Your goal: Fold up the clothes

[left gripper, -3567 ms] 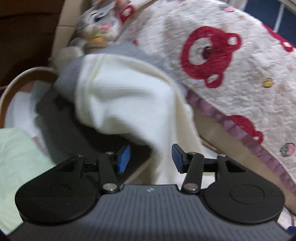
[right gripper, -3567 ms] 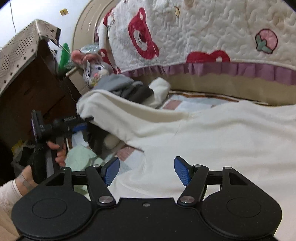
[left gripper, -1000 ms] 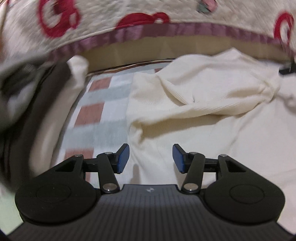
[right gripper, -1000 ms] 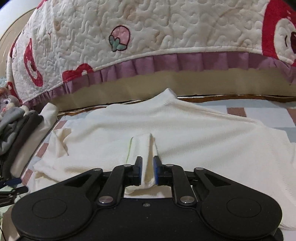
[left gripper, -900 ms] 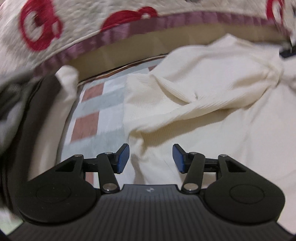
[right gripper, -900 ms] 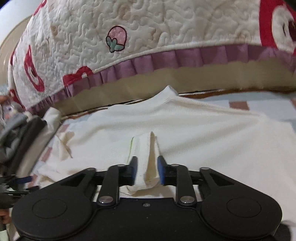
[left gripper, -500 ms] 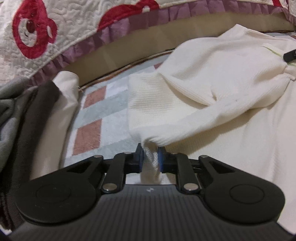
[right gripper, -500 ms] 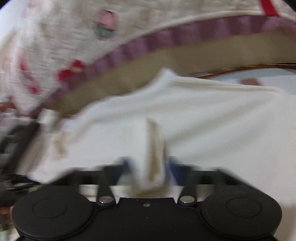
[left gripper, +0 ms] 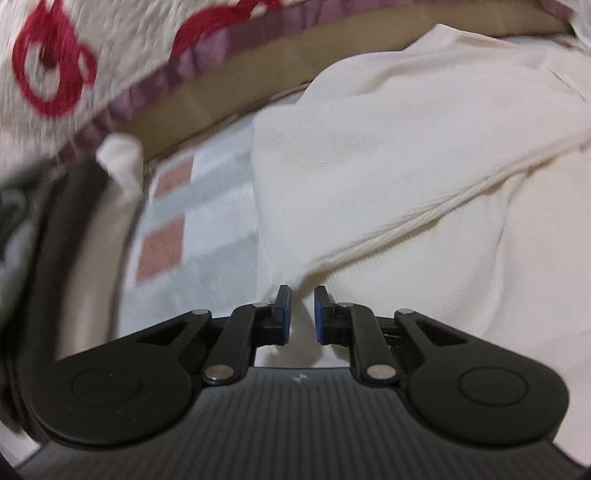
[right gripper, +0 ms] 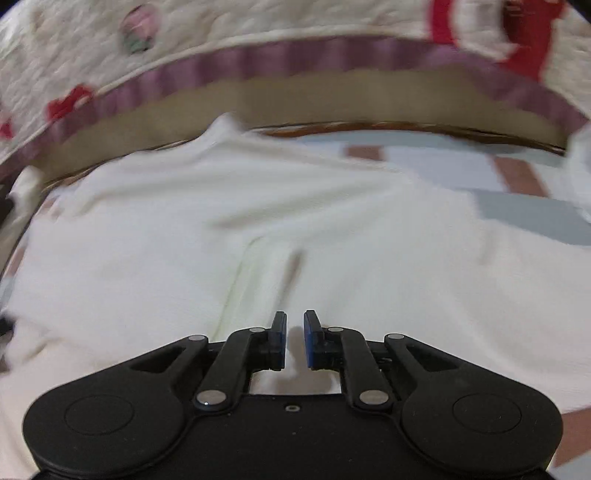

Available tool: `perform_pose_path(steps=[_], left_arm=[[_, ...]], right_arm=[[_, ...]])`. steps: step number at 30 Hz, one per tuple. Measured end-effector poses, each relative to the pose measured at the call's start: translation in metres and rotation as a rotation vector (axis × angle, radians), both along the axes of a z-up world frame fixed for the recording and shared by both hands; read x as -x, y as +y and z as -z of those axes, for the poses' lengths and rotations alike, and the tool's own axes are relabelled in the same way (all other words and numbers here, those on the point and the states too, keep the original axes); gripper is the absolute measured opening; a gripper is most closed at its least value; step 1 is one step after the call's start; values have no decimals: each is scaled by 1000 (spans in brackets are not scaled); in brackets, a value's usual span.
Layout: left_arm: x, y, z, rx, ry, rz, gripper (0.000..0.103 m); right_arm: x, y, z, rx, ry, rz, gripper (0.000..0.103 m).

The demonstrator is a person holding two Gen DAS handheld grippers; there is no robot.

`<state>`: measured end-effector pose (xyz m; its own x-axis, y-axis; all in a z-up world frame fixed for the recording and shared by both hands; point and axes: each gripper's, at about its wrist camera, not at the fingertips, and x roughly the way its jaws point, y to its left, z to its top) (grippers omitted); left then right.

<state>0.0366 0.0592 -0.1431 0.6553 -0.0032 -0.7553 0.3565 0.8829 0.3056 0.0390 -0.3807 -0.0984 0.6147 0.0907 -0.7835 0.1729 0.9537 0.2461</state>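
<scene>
Left claw (left gripper: 300, 308): jaws nearly closed after just opening slightly, pinching the cream sweater (left gripper: 424, 155) edge, lower centre of frame. Right claw (right gripper: 294, 338): jaws narrowly apart, just opened further; sweater fabric lies between them, grip unclear. Sweater spreads across the checked mat (left gripper: 207, 206), below the quilt (right gripper: 258, 22).

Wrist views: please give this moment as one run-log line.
left tongs: just opened slightly, cream sweater pinched | right tongs: just opened, nothing pinched | surface: checked mat
</scene>
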Motion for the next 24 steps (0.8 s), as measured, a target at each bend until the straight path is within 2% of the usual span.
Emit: perform_pose_path(steps=[1,2,3,5,8,10,13,15,17,19,21,22,24], left_arm=[[0,2,-2,23,4,-13,16],[1,3,-5,45,6,-17,19],[2,3,-9,69,6,-18,21],[5,1,-18,124,-3,-13,29],[5,-1,-27,203,-19,-14,33],[-5,-1,-29,254,-24,-43,33],[-24,4,-33,346,-35,-114,34],[-39,9,-34,399,-37,-158,36],[-57,13,-34,417,-42,-190,42],[-79,15,-32,411,-59,-207,45],[-102,19,-28,418,-66,-228,50],[-114,23,-23,443,-50,-246,52],[-138,31,-13,493,-18,-283,52]], right_arm=[[2,-9,-5,-64,-34,28,45],[5,-19,-10,-128,-69,56,56],[7,-28,-15,-192,-103,84,56],[5,-33,-9,-276,-105,95,56],[-8,-18,13,-275,-43,87,56],[-19,-8,27,-229,-29,91,56],[-31,11,37,-93,-87,92,56],[-34,28,41,17,-123,45,57],[-34,42,43,87,-138,7,58],[-36,48,43,119,-134,-12,58],[-35,43,43,90,-138,-8,58],[-35,40,43,72,-141,-5,57],[-34,34,43,38,-153,-5,30]])
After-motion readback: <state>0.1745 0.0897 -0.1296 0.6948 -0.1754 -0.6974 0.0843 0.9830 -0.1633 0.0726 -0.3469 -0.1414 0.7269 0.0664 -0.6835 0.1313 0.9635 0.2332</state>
